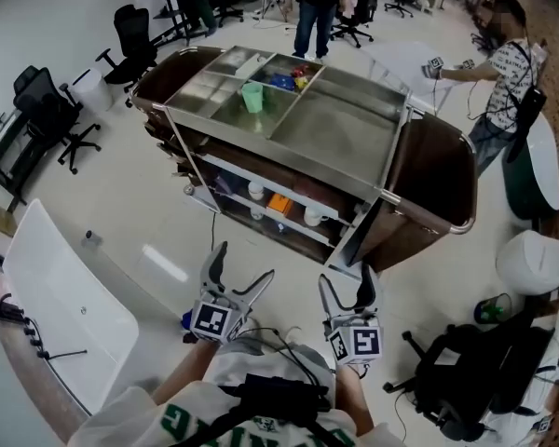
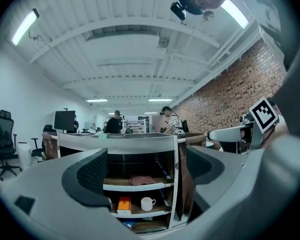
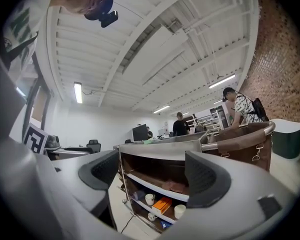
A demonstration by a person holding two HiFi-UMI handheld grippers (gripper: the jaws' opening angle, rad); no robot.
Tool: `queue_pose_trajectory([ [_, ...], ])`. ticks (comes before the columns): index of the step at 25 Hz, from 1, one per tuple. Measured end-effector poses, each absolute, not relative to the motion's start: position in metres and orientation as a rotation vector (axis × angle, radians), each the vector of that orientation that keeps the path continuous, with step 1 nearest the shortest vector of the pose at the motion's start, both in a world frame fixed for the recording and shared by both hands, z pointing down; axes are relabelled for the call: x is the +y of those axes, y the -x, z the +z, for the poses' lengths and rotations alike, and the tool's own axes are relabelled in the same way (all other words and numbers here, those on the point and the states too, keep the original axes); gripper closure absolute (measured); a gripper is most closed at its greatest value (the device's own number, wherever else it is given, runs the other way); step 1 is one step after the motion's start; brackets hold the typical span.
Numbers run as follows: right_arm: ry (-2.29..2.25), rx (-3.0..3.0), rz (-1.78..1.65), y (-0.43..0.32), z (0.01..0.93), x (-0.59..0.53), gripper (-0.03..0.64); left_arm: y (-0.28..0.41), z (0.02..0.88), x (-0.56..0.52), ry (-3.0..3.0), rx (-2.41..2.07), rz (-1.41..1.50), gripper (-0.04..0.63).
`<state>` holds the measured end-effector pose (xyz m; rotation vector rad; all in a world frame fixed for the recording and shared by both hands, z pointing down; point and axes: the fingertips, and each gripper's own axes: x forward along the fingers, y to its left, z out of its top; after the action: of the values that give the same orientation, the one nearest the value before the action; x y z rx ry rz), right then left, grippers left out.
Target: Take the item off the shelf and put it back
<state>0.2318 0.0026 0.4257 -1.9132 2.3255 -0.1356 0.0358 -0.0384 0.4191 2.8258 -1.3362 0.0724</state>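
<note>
Stainless steel tops the brown-sided service cart (image 1: 345,133) in the head view, its open shelf side facing the person. An orange rectangular box (image 1: 279,203) lies on the middle shelf between white ceramic cups (image 1: 255,190), and a green plastic cup (image 1: 252,97) stands in a top tray. The left gripper (image 1: 246,261) and right gripper (image 1: 345,282) are held side by side short of the cart's near edge, with a strip of pale floor (image 1: 168,222) between them and the shelves. Both have their fingers spread and empty. Black office chairs (image 1: 47,110) stand well apart at the left, a white table (image 1: 65,296) nearer. In the left gripper view, the parted jaws frame the shelves with only air between them: a pinkish folded cloth (image 2: 141,180) lies on the upper shelf, the box (image 2: 123,205) just beside a cup (image 2: 147,203) below. In the right gripper view, the released jaws frame the same cloth (image 3: 170,186), box (image 3: 162,204) and cups (image 3: 149,199), touching none.
</note>
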Motion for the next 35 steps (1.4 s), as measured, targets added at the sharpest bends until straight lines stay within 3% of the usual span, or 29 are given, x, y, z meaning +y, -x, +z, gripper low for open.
queue_pose_trajectory([
  [16,1.962,2.381,-0.156,-0.195,0.487,-0.059,0.195,-0.005,0.521,-0.110,-2.787,-1.294,0.063,0.123],
  [35,1.928,2.433,-0.107,-0.182,0.704,-0.165,0.195,-0.031,0.806,-0.242,-2.806,-1.341,0.146,0.123],
])
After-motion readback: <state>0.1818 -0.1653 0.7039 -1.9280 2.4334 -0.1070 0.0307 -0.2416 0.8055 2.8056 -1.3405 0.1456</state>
